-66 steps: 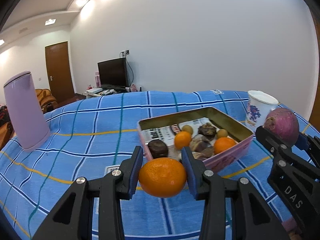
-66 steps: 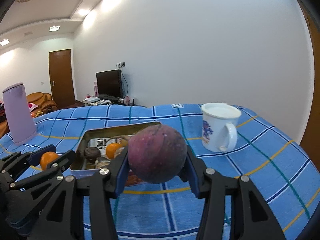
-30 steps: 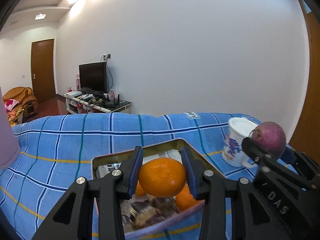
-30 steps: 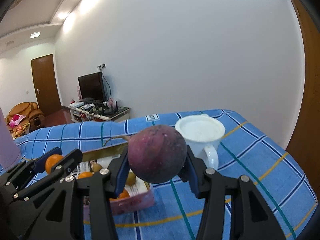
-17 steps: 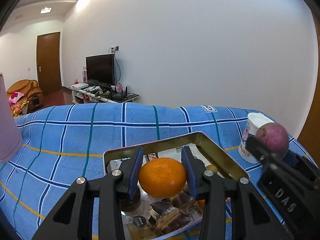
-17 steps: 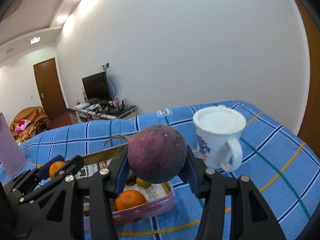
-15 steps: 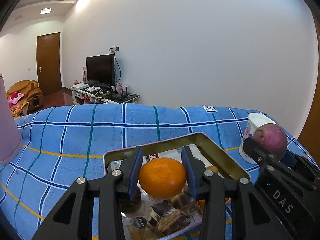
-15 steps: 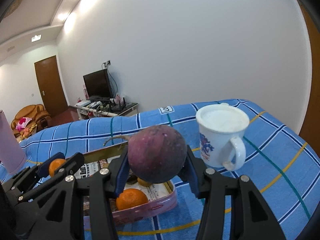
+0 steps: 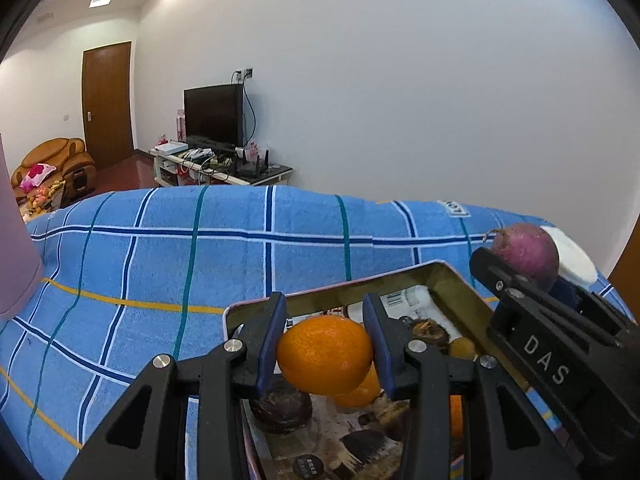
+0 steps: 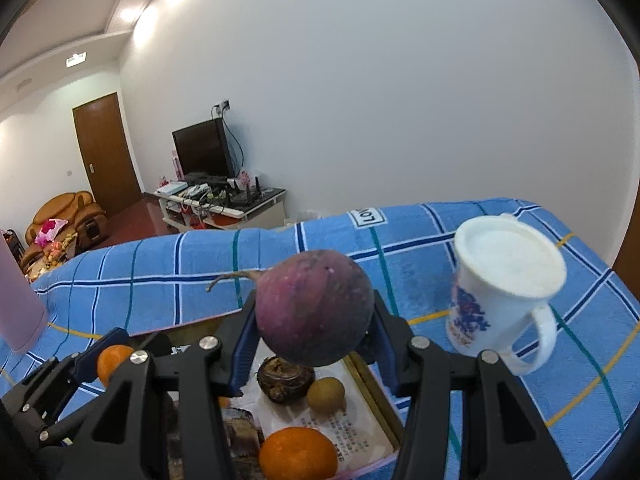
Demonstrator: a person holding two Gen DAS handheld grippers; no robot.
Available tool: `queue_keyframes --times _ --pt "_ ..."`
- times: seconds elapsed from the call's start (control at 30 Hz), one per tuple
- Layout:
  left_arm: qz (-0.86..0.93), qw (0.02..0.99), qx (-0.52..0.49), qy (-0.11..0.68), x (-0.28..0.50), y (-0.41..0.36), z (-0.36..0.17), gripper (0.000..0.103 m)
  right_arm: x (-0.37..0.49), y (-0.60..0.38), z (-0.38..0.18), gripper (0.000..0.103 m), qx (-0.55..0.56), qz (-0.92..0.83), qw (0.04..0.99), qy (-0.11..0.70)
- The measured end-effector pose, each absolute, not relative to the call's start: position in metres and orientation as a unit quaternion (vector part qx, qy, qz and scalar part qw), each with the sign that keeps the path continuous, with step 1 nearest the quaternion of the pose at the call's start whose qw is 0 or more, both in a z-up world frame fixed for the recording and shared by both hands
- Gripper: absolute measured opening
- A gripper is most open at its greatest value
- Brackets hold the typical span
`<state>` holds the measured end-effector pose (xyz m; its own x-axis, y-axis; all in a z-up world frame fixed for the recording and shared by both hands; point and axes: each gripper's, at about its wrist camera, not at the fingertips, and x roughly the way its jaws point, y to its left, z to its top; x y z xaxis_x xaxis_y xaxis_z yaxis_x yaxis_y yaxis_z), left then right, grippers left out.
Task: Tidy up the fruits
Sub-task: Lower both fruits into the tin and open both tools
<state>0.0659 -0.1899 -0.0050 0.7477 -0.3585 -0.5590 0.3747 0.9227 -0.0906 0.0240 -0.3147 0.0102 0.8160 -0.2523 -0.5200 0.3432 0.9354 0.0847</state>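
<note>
Both grippers hang over the open tin (image 9: 448, 276) on the blue checked cloth (image 9: 160, 248), the left gripper (image 9: 325, 354) clamping an orange (image 9: 325, 354) and the right gripper (image 10: 314, 330) clamping a purple root (image 10: 314, 308), seemingly so each can drop among the fruit inside.

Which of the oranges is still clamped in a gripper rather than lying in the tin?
The orange clamped between the left gripper pads, hanging above the tin. The other oranges, like the one at the tin's near edge, lie loose inside.
</note>
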Motion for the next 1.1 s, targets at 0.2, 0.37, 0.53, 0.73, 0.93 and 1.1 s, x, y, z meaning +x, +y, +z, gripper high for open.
queue_keyframes --times 0.2,0.37,0.53,0.73,0.93,1.1 --pt "-0.202 0.93 0.041 0.305 0.065 -0.203 -0.014 0.042 0.036 -0.317 0.003 0.053 0.073 -0.157 0.944 0.281" --pt "-0.202 0.929 0.056 0.304 0.064 -0.208 -0.015 0.042 0.049 -0.314 -0.006 0.053 0.054 -0.148 0.94 0.303" --pt "-0.19 0.925 0.068 0.321 0.067 -0.21 -0.021 0.042 0.059 -0.311 -0.015 0.053 0.046 -0.133 0.934 0.327" --pt "-0.181 0.919 0.087 0.338 0.072 -0.212 -0.03 0.042 0.067 -0.315 -0.031 0.053 0.071 -0.109 0.923 0.363" --pt "-0.181 0.918 0.102 0.339 0.072 -0.214 -0.03 0.042 0.067 -0.319 -0.034 0.057 0.086 -0.101 0.922 0.364" --pt "-0.187 0.917 0.108 0.337 0.075 -0.214 -0.03 0.042 0.064 -0.319 -0.033 0.062 0.09 -0.101 0.924 0.358"
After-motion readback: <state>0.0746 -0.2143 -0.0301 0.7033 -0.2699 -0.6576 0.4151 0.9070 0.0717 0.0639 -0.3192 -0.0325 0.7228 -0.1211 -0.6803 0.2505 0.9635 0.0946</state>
